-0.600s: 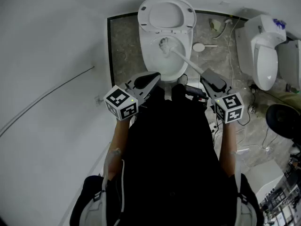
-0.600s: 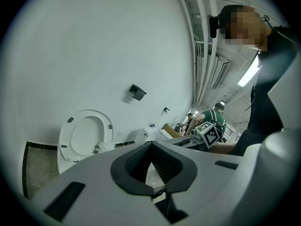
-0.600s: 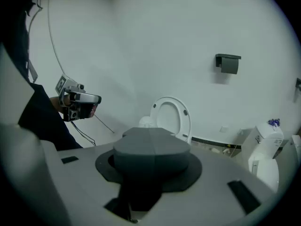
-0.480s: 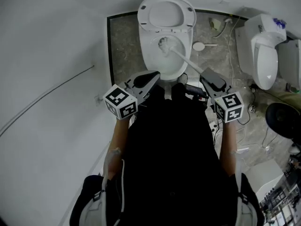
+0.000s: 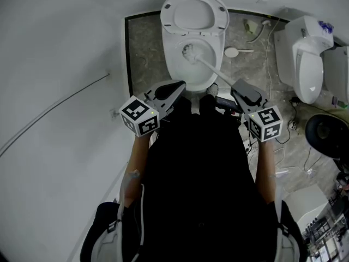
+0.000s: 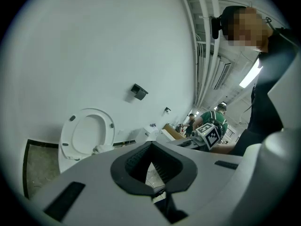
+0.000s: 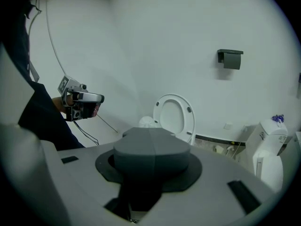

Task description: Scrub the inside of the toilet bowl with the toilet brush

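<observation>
The right gripper (image 5: 236, 86) clamps its jaws on the toilet brush (image 5: 212, 68), whose head sits at 12 o'clock inside the toilet bowl (image 5: 169, 70), while the left gripper (image 5: 179, 86) gapes empty, so a hard stroke could twist the handle loose.

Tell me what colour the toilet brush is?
The toilet brush is white; the head view shows it best.

White toilet bowl (image 5: 170, 64), seemingly white brush (image 5: 215, 71)
</observation>
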`<action>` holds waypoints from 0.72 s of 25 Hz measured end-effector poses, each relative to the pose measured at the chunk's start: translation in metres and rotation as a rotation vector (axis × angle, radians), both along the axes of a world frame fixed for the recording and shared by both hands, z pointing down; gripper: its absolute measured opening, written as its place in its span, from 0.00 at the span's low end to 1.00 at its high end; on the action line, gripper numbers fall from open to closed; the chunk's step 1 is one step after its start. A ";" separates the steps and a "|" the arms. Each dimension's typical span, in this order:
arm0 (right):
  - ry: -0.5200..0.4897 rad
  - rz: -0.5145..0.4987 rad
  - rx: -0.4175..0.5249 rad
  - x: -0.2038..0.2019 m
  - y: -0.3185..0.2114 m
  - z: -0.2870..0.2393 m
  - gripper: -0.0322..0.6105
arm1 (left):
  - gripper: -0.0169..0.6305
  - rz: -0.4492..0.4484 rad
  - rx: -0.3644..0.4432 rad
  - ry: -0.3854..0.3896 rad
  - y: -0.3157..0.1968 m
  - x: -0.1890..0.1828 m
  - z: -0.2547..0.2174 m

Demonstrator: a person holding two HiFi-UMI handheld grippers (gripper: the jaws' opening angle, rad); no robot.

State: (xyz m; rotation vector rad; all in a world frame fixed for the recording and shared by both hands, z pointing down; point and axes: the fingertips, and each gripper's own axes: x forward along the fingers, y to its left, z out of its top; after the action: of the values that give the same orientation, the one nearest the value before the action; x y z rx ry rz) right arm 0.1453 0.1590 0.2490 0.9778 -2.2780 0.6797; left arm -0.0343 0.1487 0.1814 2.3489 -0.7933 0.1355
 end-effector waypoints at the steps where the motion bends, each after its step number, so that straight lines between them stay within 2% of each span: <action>1: 0.003 -0.001 -0.003 0.001 0.001 0.002 0.30 | 0.04 0.000 -0.001 0.000 0.000 0.000 0.000; 18: 0.076 -0.019 -0.078 -0.003 0.004 0.033 0.30 | 0.04 0.015 -0.056 0.007 -0.001 0.004 0.020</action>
State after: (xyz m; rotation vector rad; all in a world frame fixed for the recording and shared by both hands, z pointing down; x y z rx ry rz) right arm 0.1421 0.1632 0.2824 0.9283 -2.1757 0.7064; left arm -0.0299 0.1473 0.2018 2.3017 -0.7591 0.1545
